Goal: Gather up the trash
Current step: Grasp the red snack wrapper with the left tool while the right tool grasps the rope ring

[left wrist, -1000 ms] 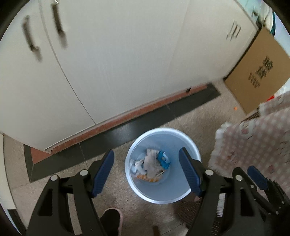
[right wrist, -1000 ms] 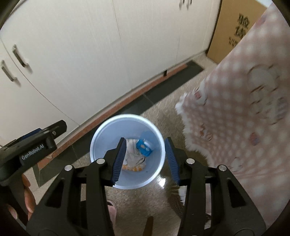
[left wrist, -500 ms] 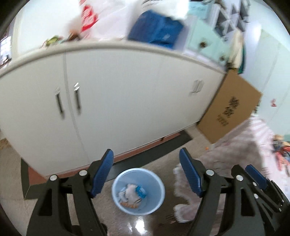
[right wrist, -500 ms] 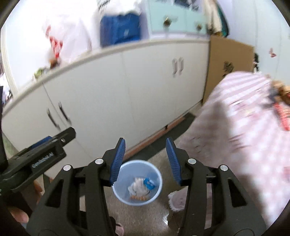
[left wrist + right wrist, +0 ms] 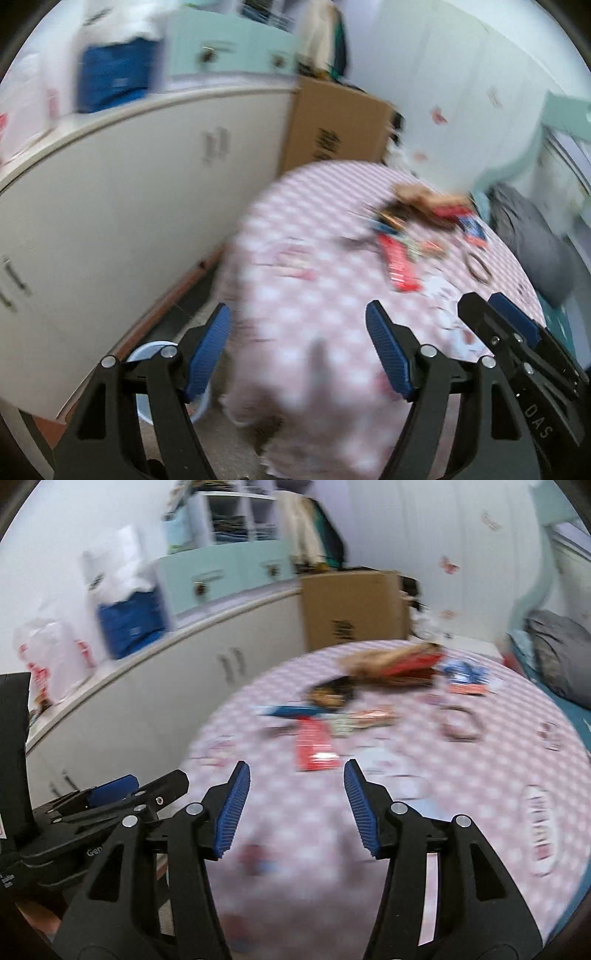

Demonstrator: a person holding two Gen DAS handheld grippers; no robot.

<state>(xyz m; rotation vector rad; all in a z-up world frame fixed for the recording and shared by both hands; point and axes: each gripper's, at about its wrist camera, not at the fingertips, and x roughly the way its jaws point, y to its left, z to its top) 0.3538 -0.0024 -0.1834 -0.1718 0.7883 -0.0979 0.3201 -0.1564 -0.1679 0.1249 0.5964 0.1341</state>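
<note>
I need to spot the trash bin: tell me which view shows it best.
Left wrist view: the blue bin's rim peeks out at lower left, behind the left gripper's arm. The right wrist view shows none of it.

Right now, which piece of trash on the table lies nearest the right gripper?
The red wrapper, just beyond the right gripper. The brown wrapper and the blue-and-white packet lie farther back.

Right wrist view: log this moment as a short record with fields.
surface: round table with pink checked cloth
nearest litter: red rectangular wrapper
other litter: blurred pile of wrappers further back
right gripper: jaws opening, nothing between them
left gripper: open, empty
bin: pale blue bucket, on the floor beside the table
</note>
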